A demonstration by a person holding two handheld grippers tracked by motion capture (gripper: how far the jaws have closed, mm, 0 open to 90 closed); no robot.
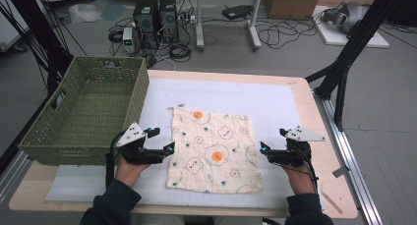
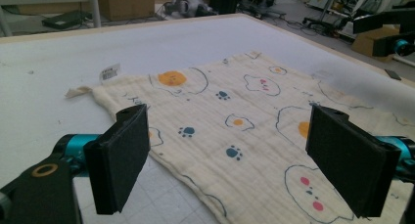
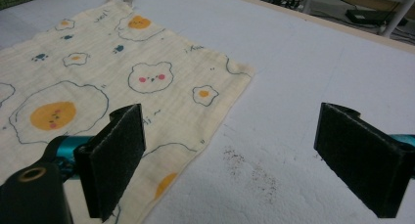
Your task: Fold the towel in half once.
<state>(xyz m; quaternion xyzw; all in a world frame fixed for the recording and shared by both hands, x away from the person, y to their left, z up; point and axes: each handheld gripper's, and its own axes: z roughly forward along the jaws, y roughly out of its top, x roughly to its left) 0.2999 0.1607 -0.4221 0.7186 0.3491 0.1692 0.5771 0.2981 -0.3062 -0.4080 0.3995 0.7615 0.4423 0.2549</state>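
Note:
A cream cloth [image 1: 212, 149] printed with fried eggs, bears and paw prints lies flat on the white mat [image 1: 275, 104]. My left gripper [image 1: 169, 149] hovers at the cloth's left edge, open. In the left gripper view the cloth [image 2: 244, 121] spreads between and beyond the wide-apart jaws, with nothing held in my left gripper [image 2: 240, 160]. My right gripper [image 1: 263, 149] is beside the cloth's right edge, open. In the right gripper view the cloth's edge [image 3: 147, 82] passes by the left jaw of my right gripper [image 3: 235, 155], and bare mat lies under the right jaw.
A green woven basket [image 1: 86, 109] stands at the table's left, close behind my left hand. The wooden table edge [image 1: 329, 151] runs along the right. Computers, cables and boxes lie on the floor beyond the table. Dark specks [image 3: 249, 170] mark the mat.

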